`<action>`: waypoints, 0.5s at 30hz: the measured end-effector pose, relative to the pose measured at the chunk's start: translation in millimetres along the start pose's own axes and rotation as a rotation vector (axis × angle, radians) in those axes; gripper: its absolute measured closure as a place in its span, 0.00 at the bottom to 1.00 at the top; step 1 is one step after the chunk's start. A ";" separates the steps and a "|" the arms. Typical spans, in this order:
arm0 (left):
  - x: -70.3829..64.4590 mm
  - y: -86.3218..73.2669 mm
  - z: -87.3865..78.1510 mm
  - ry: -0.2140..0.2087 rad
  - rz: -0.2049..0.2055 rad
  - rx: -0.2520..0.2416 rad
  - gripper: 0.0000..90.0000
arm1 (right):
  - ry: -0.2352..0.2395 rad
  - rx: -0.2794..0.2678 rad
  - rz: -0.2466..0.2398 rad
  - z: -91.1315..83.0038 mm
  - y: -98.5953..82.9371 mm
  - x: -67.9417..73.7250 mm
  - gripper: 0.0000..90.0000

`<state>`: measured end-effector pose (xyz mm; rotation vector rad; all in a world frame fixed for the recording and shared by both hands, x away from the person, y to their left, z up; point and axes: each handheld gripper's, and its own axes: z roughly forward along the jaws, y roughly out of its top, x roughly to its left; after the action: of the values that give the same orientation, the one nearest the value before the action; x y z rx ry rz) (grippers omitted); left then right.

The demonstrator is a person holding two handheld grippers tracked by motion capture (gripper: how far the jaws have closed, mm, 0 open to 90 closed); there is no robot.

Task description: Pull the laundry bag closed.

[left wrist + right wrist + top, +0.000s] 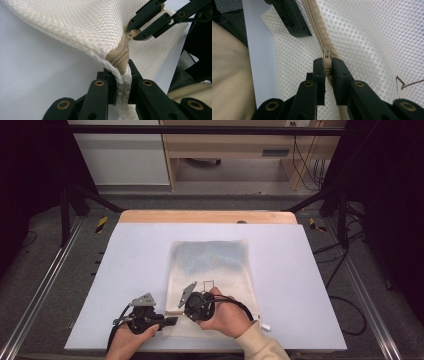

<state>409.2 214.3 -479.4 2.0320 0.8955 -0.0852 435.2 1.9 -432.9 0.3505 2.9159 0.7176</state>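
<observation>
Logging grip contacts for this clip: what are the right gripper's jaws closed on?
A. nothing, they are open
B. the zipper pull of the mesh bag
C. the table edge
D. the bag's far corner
B: in the right gripper view the right gripper has its jaws pinched on the beige zipper pull of the mesh bag, while the left gripper clamps the bag's corner at the zipper end.

Cream honeycomb-mesh bag [210, 270], beige zipper [322, 42], black hand-held gripper [327, 65], pale lavender table [125, 270]
</observation>
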 end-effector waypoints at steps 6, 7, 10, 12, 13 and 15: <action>-0.3 0.0 0.2 -0.003 0.000 -0.001 0.92 | 0.003 0.000 0.013 -1.6 -3.9 -1.7 0.91; -0.2 0.0 0.1 -0.003 -0.001 -0.002 0.92 | 0.001 0.001 0.006 -1.9 -4.5 -2.5 0.91; -0.3 0.0 0.2 -0.005 -0.001 -0.001 0.92 | 0.000 -0.001 0.009 -3.2 -6.5 -3.5 0.91; -0.2 -0.1 0.4 -0.006 -0.002 0.000 0.92 | -0.003 0.002 0.017 -3.4 -7.3 -3.1 0.91; -0.2 -0.2 0.2 -0.005 -0.003 -0.001 0.92 | -0.003 0.005 0.015 -3.6 -8.0 -3.4 0.91; -0.2 -0.1 0.2 -0.007 -0.004 -0.002 0.92 | -0.005 0.005 0.016 -4.0 -9.2 -3.9 0.91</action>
<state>409.0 214.1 -479.5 2.0270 0.8948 -0.0934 436.5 -8.8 -433.5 0.3763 2.9140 0.7111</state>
